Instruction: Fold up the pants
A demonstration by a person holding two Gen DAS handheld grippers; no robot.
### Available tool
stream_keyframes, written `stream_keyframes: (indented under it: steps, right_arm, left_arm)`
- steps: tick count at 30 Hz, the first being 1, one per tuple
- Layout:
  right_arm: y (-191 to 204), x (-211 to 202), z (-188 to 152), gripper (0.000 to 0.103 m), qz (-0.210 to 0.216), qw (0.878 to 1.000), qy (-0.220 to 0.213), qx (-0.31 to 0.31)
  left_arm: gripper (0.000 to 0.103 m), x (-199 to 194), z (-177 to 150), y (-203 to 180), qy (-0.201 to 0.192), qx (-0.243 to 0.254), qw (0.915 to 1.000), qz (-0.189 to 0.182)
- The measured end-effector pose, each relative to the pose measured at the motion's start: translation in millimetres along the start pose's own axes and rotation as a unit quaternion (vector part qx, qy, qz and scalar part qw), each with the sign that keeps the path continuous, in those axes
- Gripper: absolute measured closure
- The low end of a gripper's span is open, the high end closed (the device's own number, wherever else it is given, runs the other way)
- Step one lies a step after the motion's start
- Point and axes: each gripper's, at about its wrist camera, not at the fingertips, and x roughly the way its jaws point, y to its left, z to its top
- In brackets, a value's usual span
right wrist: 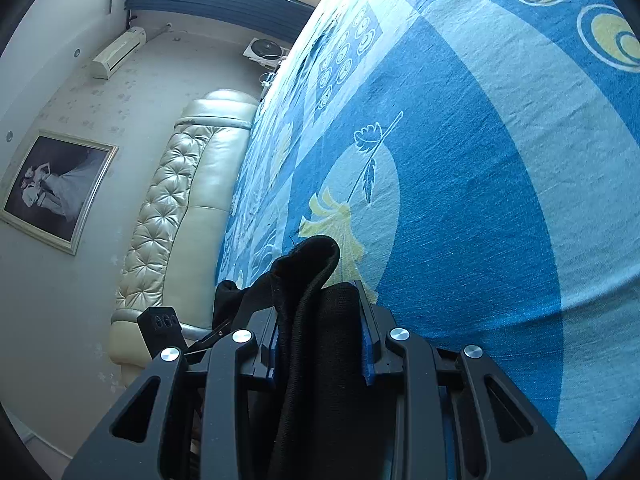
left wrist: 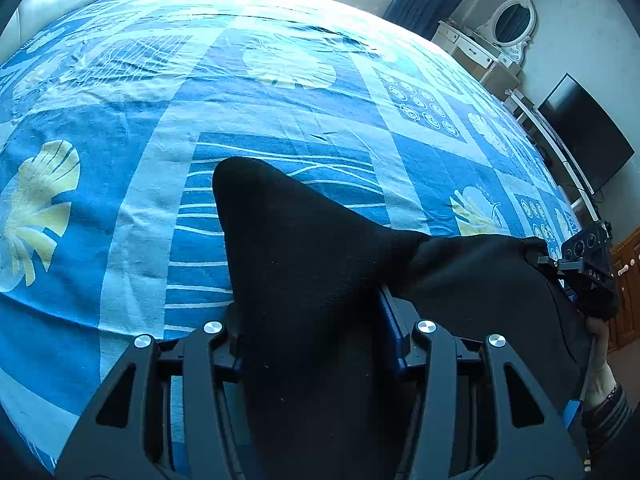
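Both tools, left (left wrist: pixel 312 344) and right (right wrist: pixel 320 344), clench the pants (left wrist: pixel 304 248) above the bed (left wrist: pixel 280 112); bunched cloth may slip, skewing the fold.

bedspread (left wrist: pixel 280 120): blue, leaf-patterned
headboard (right wrist: pixel 172 208): cream, tufted, far left
TV (left wrist: pixel 584 136): dark, right
mirror (left wrist: pixel 514 22): oval, far right
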Motion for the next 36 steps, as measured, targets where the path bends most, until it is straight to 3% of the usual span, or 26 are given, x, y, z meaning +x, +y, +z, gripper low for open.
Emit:
stream_keyframes:
  steps: [11,15,18,20,22,29,36]
  right_arm:
    - [-0.9,0.0,-1.0,0.074,0.003,1.0,-0.004,-0.001]
    - [1.6,-1.9,-2.0,0.068,0.013,1.0,-0.009,-0.006]
    - [5.4,-7.6,-3.3,0.054,0.025,1.0,-0.012,-0.004]
    - [12.4,-15.5,-5.4,0.033,0.031,0.999,-0.016,-0.004]
    - [21.1,-26.2,-10.8,0.021,0.022,1.0,-0.02,-0.01]
    - [27.8,-69.8,-53.5,0.017,-0.028,0.999,-0.013,-0.017]
    - [19.7,-92.7,-92.1,0.017,-0.041,0.999,-0.017,-0.002]
  left_arm:
    - [0.049,0.5,-0.2,-0.1,0.0,0.0,1.0,0.003]
    - [0.029,-3.5,-2.0,0.1,-0.003,0.001,0.9999,0.01]
    - [0.017,-10.6,-7.6,3.8,0.008,-0.008,0.9996,-0.025]
    - [0.015,-16.8,-15.8,7.7,0.017,-0.019,0.9983,-0.052]
    - [0.013,-24.5,-27.9,12.4,0.024,-0.031,0.9965,-0.074]
    - [0.01,-57.7,-81.3,27.3,0.028,-0.098,0.9844,-0.143]
    - [0.009,-74.5,-111.0,24.1,0.026,-0.108,0.983,-0.146]
